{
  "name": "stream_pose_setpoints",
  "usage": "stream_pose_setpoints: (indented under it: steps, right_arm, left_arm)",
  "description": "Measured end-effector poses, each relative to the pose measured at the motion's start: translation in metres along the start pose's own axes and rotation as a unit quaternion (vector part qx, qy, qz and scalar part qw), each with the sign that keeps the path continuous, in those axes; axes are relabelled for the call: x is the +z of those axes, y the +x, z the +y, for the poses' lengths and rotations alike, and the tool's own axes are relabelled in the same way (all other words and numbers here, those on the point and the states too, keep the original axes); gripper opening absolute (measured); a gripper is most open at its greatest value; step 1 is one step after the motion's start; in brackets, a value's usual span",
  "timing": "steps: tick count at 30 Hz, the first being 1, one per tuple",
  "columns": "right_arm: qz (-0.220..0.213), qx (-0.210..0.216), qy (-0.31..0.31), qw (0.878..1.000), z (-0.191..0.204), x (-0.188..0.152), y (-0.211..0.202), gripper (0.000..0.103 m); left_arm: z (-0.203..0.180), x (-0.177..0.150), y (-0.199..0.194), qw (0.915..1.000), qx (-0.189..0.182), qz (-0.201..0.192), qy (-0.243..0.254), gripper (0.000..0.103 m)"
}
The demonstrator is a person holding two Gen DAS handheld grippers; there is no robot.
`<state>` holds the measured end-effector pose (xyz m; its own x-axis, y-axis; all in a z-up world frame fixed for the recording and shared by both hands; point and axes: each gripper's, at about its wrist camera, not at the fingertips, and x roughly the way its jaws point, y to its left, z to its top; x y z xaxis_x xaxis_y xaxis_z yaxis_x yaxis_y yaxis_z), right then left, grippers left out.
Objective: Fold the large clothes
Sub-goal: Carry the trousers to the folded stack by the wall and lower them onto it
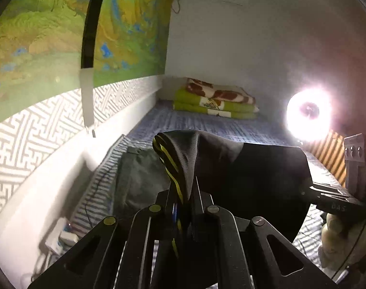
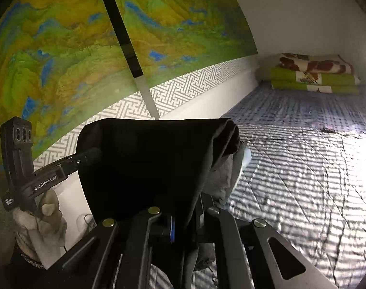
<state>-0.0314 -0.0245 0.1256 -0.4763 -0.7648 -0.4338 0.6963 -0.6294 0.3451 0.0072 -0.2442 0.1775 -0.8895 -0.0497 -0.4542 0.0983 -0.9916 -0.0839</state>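
Note:
A large black garment [image 1: 255, 173] with yellow stripes along one edge hangs stretched in the air between both grippers. In the left wrist view, my left gripper [image 1: 183, 193] is shut on its striped corner. My right gripper [image 1: 309, 187] comes in from the right edge and pinches the far corner, with a gloved hand [image 1: 344, 236] below it. In the right wrist view, my right gripper [image 2: 183, 204] is shut on the black garment [image 2: 146, 163], which covers its fingertips. My left gripper [image 2: 91, 155] grips the other corner at the left, held by a gloved hand [image 2: 38, 216].
Below lies a bed with a blue striped quilt [image 2: 303, 168]. A grey-green cloth [image 1: 139, 178] rests on it. Folded green and red blankets [image 1: 216, 101] sit at the far end. A bright lamp [image 1: 309, 110] glares at the right. A map mural [image 2: 86, 48] covers the left wall, with cables [image 1: 62, 238] beneath.

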Motion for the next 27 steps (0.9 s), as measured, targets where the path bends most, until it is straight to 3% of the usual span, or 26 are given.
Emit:
stream_pose_setpoints:
  steps: [4,11,17,18,19,20,21,23,27]
  right_arm:
    - [-0.009,0.007,-0.003,1.000,-0.002,0.022,0.030,0.008]
    - [-0.010,0.019,0.003,1.000,-0.024,0.057,0.102,0.008]
    - [0.024,0.020,0.052,0.998,-0.078,0.078,0.202,0.008]
    - [0.042,0.013,0.046,0.998,-0.085,0.080,0.222,0.009]
    - [0.064,-0.038,0.042,0.996,-0.096,0.083,0.249,0.013]
    - [0.073,-0.069,0.043,0.994,-0.103,0.084,0.262,0.016]
    - [0.082,-0.098,0.044,0.991,-0.111,0.084,0.273,0.016]
    - [0.089,-0.133,0.062,0.985,-0.126,0.081,0.284,0.018]
    - [0.074,-0.132,0.063,0.986,-0.128,0.070,0.273,0.028]
  left_arm:
    - [0.030,0.024,0.021,0.9998,0.011,-0.010,-0.010,0.008]
    - [0.083,0.059,0.098,0.9993,0.023,0.003,-0.030,0.008]
    - [0.126,0.073,0.220,0.9964,0.069,0.047,-0.017,0.011]
    - [0.142,0.068,0.255,0.9944,0.072,0.067,-0.037,0.015]
    - [0.153,0.065,0.279,0.9912,0.083,0.092,-0.047,0.033]
    - [0.164,0.062,0.300,0.9853,0.106,0.118,-0.062,0.043]
    - [0.177,0.056,0.316,0.9811,0.114,0.131,-0.086,0.043]
    - [0.185,0.052,0.321,0.9802,0.125,0.121,-0.095,0.044]
    - [0.189,0.038,0.315,0.9815,0.121,0.114,-0.095,0.045]
